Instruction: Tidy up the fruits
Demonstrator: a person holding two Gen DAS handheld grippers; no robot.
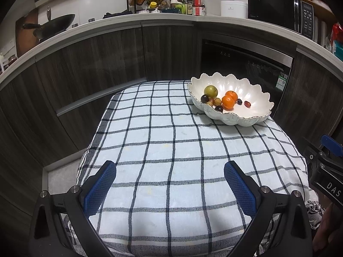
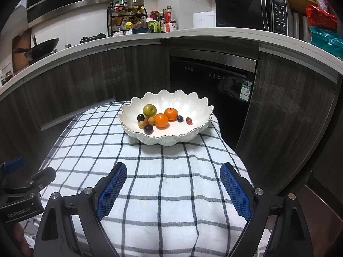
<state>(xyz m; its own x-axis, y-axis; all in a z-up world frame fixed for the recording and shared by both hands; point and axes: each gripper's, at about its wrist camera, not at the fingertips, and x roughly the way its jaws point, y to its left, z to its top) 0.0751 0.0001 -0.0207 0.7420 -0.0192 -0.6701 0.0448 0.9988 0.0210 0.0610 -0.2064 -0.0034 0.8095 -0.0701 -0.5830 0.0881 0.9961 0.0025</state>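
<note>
Both claws are idle w/ nothing in them. My left claw (image 1: 170,185) has its blue pads spread wide over bare checked cloth, nothing between them. My right claw (image 2: 173,187) is the same: jaws wide apart, empty, cloth underneath. I hold both low at the near end of the desk (image 1: 150,150), tilted down, prob. because that keeps the whole bowl in sight w/o crowding it.

The fruit is all ahead of me in the white scalloped bowl (image 2: 171,140), which sits at the far end of the desk. From my right claw it's straight ahead, slightly left; from my left claw it's ahead and off to the right. Inside: a green apple (image 2: 149,109) at the back left, two oranges (image 2: 161,120) touching each other in the middle, dark grapes and a few pale small fruits bunched just left of and in front of them, plus two loose grapes (image 2: 188,120) apart to the right. No fruit is left on the cloth, so I judge the sorting is done or nearly so, i.e. nothing for me to grab outside the bowl.

Writing: my left claw's body, seen from the right cam, reads "GenRobot.AI" (image 2: 18,213); from the left cam my right claw's body shows "DAS" (image 1: 333,189), rest cut off. A green sticker (image 2: 246,90) on the dark appliance door beyond the bowl is too small to read; microwave (image 2: 253,10) panel text likewise.
</note>
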